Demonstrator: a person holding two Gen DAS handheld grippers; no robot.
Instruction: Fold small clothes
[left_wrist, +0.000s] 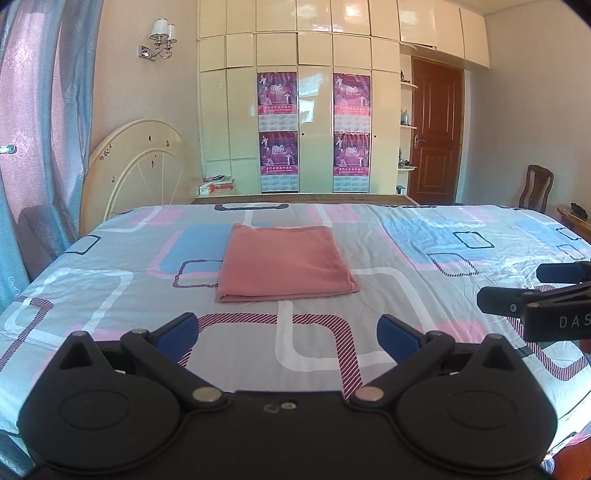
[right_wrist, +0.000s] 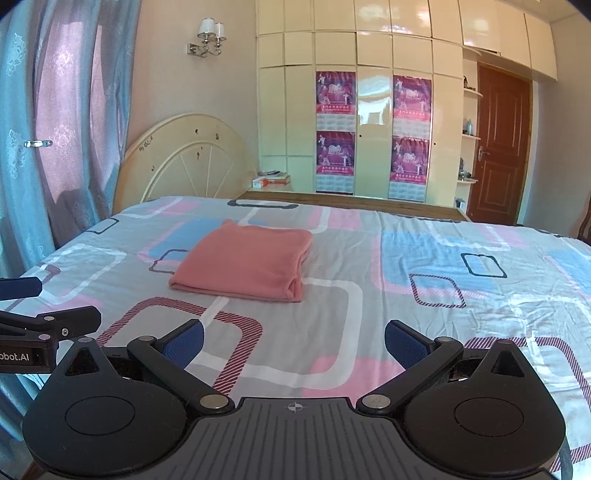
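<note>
1. While the cloth (left_wrist: 284, 262) lies folded flat on the bed (left_wrist: 424, 236), both grippers hang above the sheet, nearer the camera than it and clear of it.
2. The left gripper (left_wrist: 287, 332) has its jaws spread wide, with nothing between them.
3. The right gripper (right_wrist: 294, 339) is likewise wide open and empty.
4. The folded edge of the cloth faces the grippers.
5. A wardrobe (right_wrist: 373, 110) stands behind the bed.

Soft daylight through the curtains (left_wrist: 44, 122) (wardrobe (right_wrist: 373, 40) glare), sharp focus, fisheye-bent edges.
</note>
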